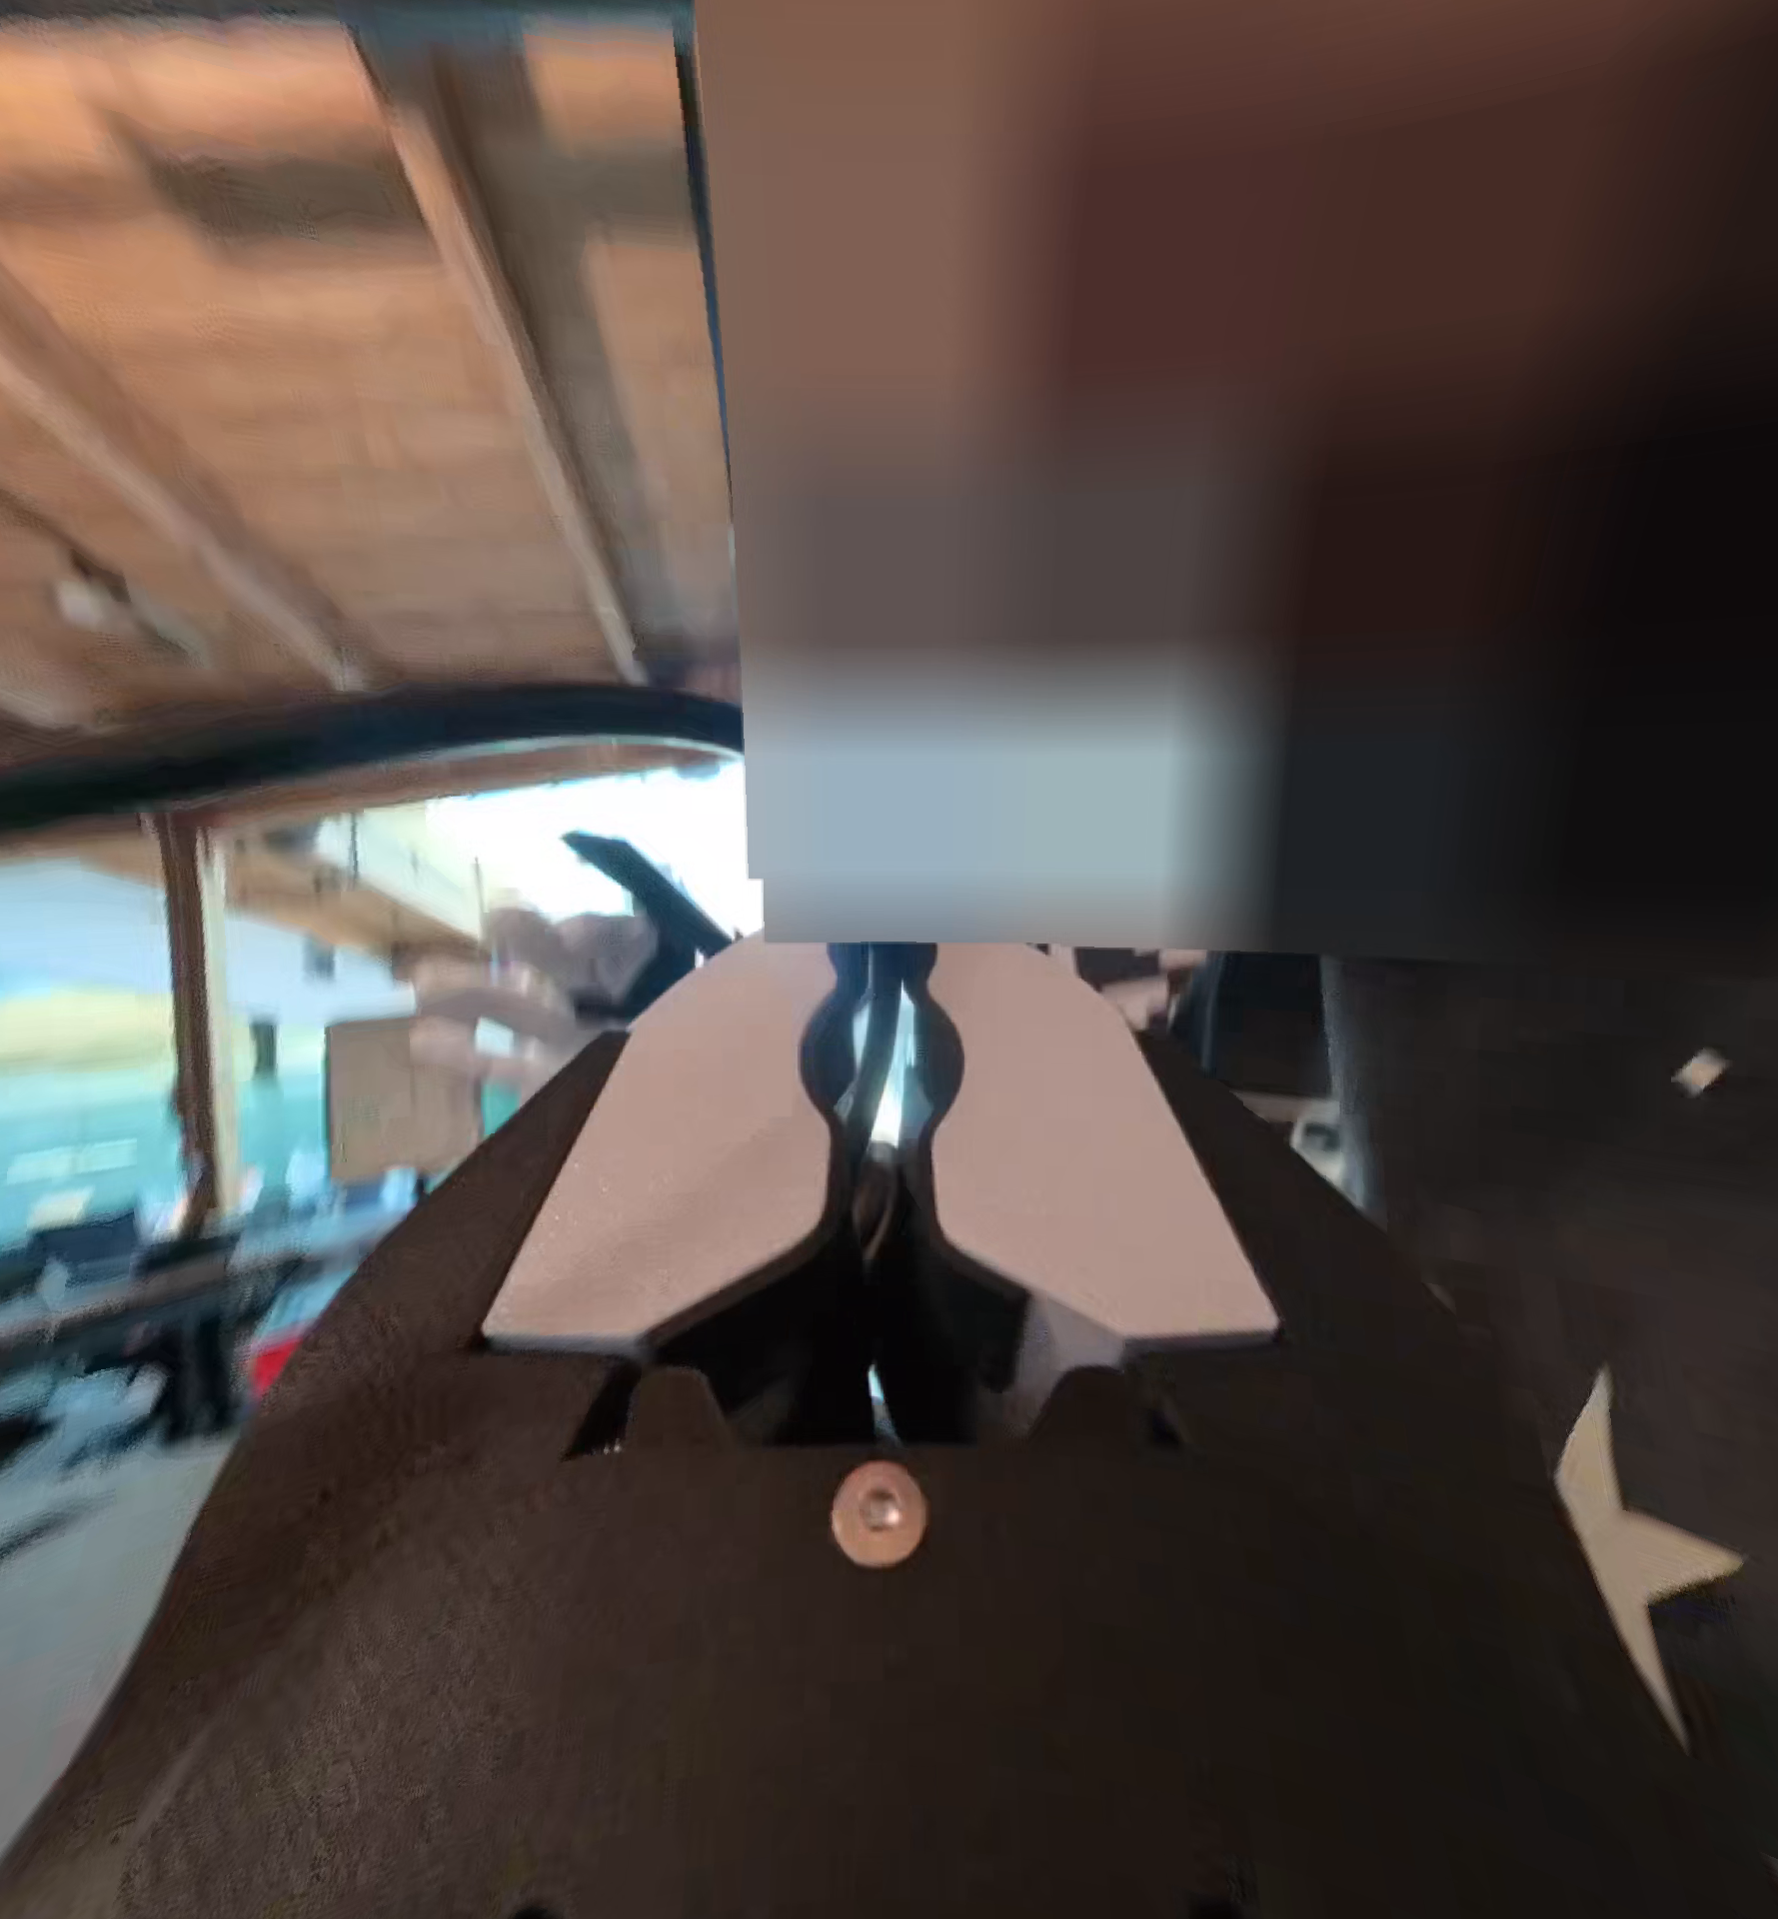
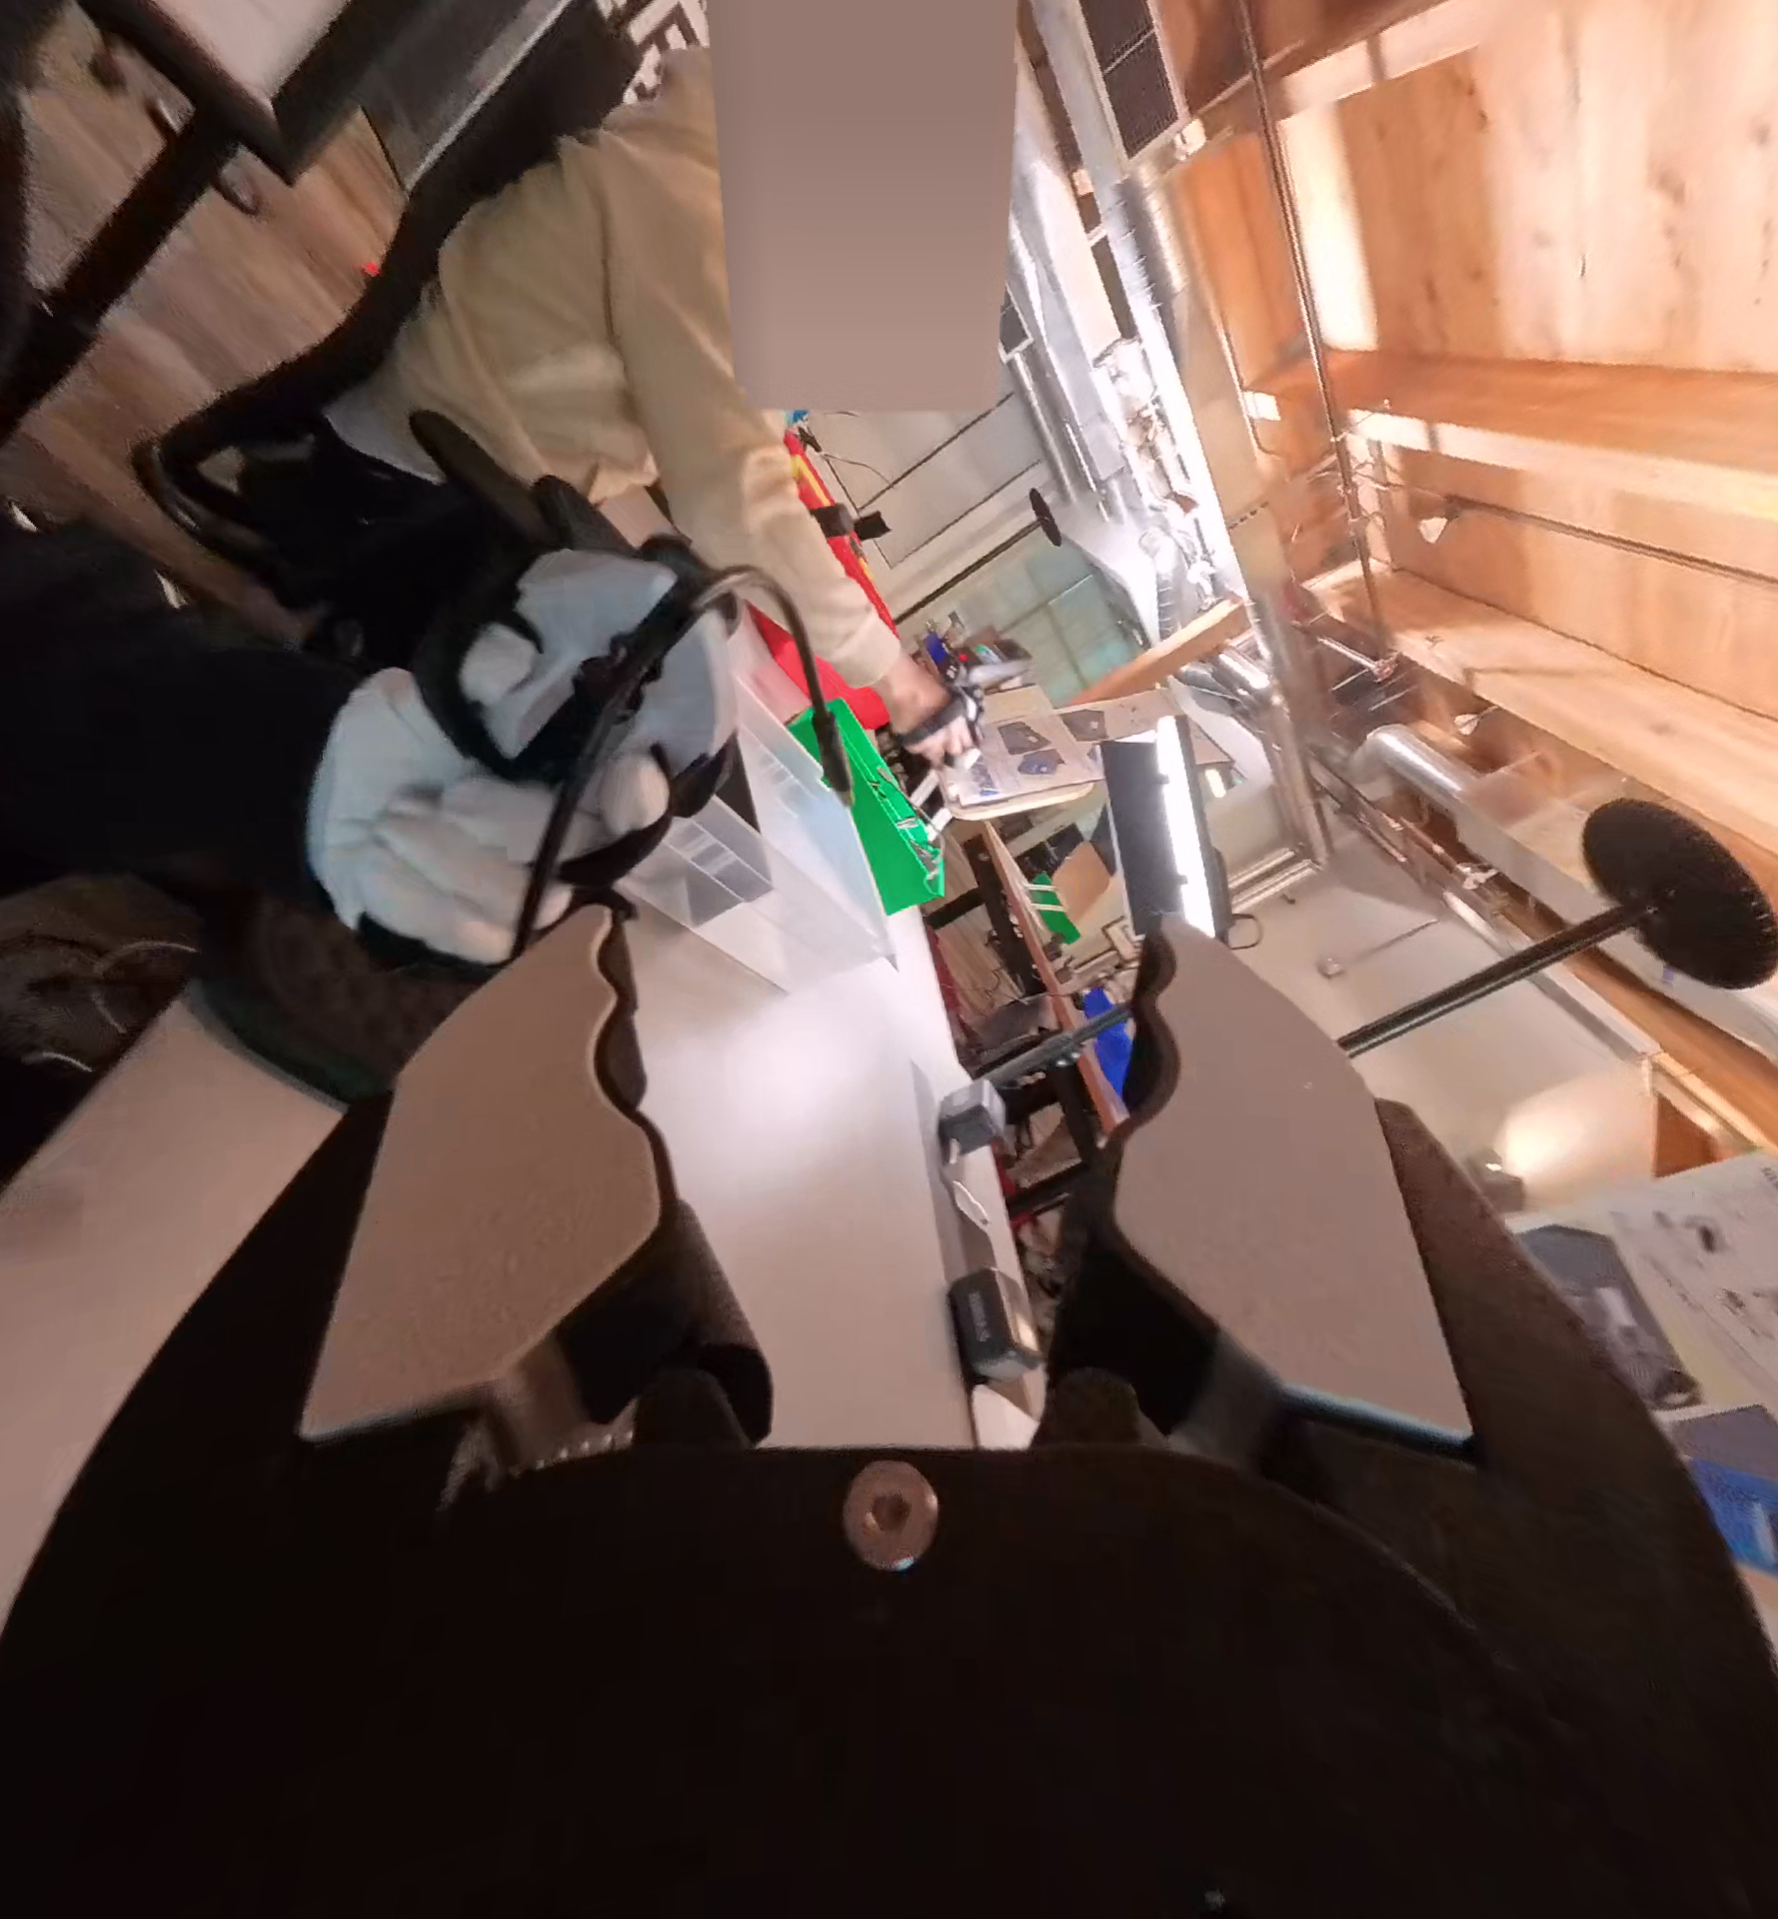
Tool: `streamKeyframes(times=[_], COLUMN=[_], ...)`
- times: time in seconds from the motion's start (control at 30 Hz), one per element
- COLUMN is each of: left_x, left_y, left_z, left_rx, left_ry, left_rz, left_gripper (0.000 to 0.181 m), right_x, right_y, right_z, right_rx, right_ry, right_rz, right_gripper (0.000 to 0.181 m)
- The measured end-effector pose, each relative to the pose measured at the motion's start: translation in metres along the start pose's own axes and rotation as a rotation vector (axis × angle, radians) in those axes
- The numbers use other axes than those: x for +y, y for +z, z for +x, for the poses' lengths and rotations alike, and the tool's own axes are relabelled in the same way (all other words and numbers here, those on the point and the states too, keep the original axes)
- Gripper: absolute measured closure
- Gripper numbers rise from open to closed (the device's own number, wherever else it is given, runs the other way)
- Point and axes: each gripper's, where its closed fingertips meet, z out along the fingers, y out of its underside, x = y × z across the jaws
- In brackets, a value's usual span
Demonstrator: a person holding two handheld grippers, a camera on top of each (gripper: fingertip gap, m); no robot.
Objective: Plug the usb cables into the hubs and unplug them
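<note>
Left gripper (image 1: 879, 1049): jaws clamped on free black cable (image 1: 324, 742). Right gripper (image 2: 884, 997): jaws open, empty. Hub (image 2: 983, 1324) on worktop (image 2: 812, 1142): nothing plugged in.

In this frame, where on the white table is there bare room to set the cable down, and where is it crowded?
The white table is bare between the open right gripper fingers, bordered by the clear plastic organizer beyond and the small hubs along the far edge. That edge and the organizer end, by the gloved hand, are crowded. The left gripper, shut on a black cable, shows no table.
</note>
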Motion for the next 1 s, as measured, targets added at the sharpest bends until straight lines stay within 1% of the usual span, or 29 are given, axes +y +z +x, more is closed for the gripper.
streamKeyframes(times=[0.03,0.1,0.17,0.2,0.23,0.3,0.33,0.4,0.47,0.57,0.6,0.67,0.73,0.77,0.8,0.9,1.0], left_x=[0.018,0.055,0.087,0.098,0.106,0.113,0.114,0.120,0.128,0.135,0.137,0.141,0.145,0.147,0.148,0.150,0.151], left_y=[0.003,0.000,-0.011,-0.016,-0.019,-0.018,-0.018,-0.024,-0.036,-0.052,-0.058,-0.072,-0.084,-0.086,-0.086,-0.088,-0.092], left_z=[-0.003,-0.016,-0.029,-0.033,-0.034,-0.033,-0.033,-0.038,-0.046,-0.058,-0.063,-0.071,-0.075,-0.076,-0.076,-0.076,-0.078], left_rx=[-0.025,-0.112,-0.191,-0.208,-0.212,-0.205,-0.205,-0.230,-0.263,-0.313,-0.328,-0.348,-0.351,-0.348,-0.346,-0.334,-0.330], left_ry=[0.024,0.136,0.264,0.306,0.327,0.313,0.309,0.361,0.441,0.578,0.626,0.715,0.777,0.791,0.794,0.812,0.835], left_rz=[-0.121,-0.395,-0.663,-0.767,-0.835,-0.859,-0.863,-0.931,-1.055,-1.223,-1.281,-1.407,-1.512,-1.535,-1.540,-1.561,-1.600], left_gripper=[0.176,0.176,0.176,0.176,0.177,0.176,0.176,0.177,0.177,0.177,0.177,0.176,0.176,0.176,0.176,0.176,0.177], right_x=[0.002,0.002,-0.001,0.001,0.006,0.018,0.023,0.029,0.039,0.052,0.053,0.046,0.032,0.027,0.026,0.032,0.031], right_y=[0.004,0.007,0.006,0.005,0.005,0.005,0.006,0.007,0.007,0.009,0.010,0.014,0.018,0.020,0.022,0.030,0.037], right_z=[0.000,0.001,0.004,0.006,0.007,0.007,0.007,0.008,0.007,0.000,-0.001,-0.003,-0.010,-0.015,-0.018,-0.024,-0.028], right_rx=[0.015,0.047,0.071,0.088,0.106,0.106,0.092,0.062,0.025,-0.021,-0.032,-0.062,-0.147,-0.186,-0.203,-0.192,-0.192], right_ry=[-0.030,-0.066,-0.092,-0.128,-0.177,-0.224,-0.179,0.008,0.177,0.317,0.393,0.594,0.759,0.802,0.820,0.807,0.823], right_rz=[-0.009,-0.006,0.017,0.009,-0.017,-0.086,-0.106,-0.098,-0.129,-0.186,-0.192,-0.144,-0.059,-0.036,-0.037,-0.107,-0.102], right_gripper=[0.094,0.103,0.113,0.116,0.117,0.117,0.118,0.116,0.115,0.108,0.108,0.112,0.115,0.117,0.120,0.125,0.131])
